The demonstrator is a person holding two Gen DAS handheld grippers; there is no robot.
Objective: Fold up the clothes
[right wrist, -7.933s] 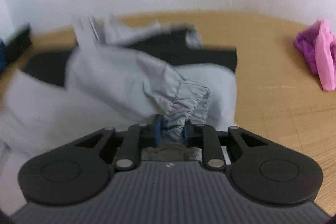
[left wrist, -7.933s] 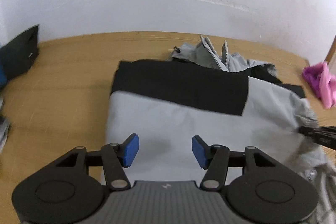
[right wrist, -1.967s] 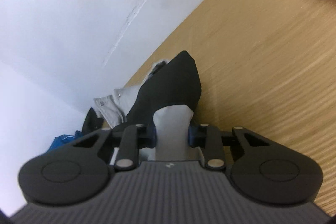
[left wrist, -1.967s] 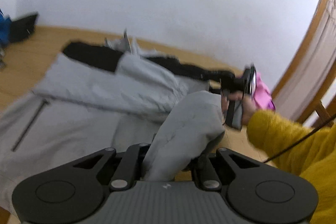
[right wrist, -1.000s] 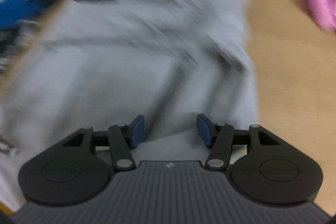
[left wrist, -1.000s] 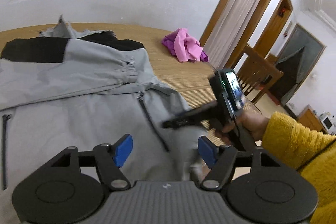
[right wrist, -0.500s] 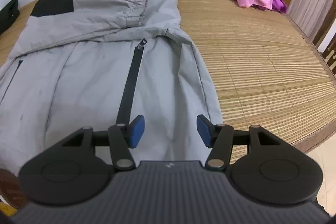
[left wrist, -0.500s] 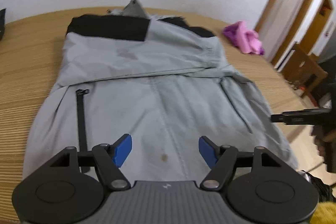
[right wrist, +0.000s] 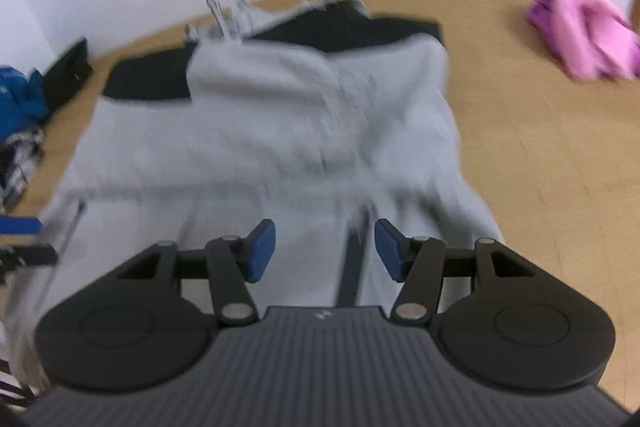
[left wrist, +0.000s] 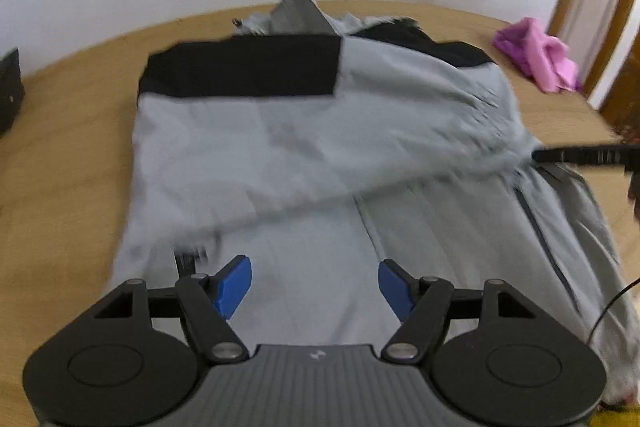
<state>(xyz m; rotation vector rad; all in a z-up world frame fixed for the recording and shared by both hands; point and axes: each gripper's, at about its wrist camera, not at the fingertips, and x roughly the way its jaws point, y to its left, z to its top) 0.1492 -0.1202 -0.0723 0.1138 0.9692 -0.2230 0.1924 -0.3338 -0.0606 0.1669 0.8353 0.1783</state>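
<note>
grey jacket [left wrist: 304,155]: lay spread flat on the wooden bed platform [left wrist: 68,163], black yoke and collar toward the far edge by the wall, hem toward the near edge, both sleeves folded across the chest. judged soft, light and limp, likely a little slippery; it would sag from any single hold. best taken at the hem corners or side seams, one per gripper.

left gripper [left wrist: 315,285]: jaws apart, nothing between them, poised over the near hem left of centre, not touching the cloth.

right gripper [right wrist: 325,250]: jaws apart, empty, above the hem near a dark zip strip.

pink garment [left wrist: 536,55]: bunched near the far right corner, well apart from the jacket.
</note>
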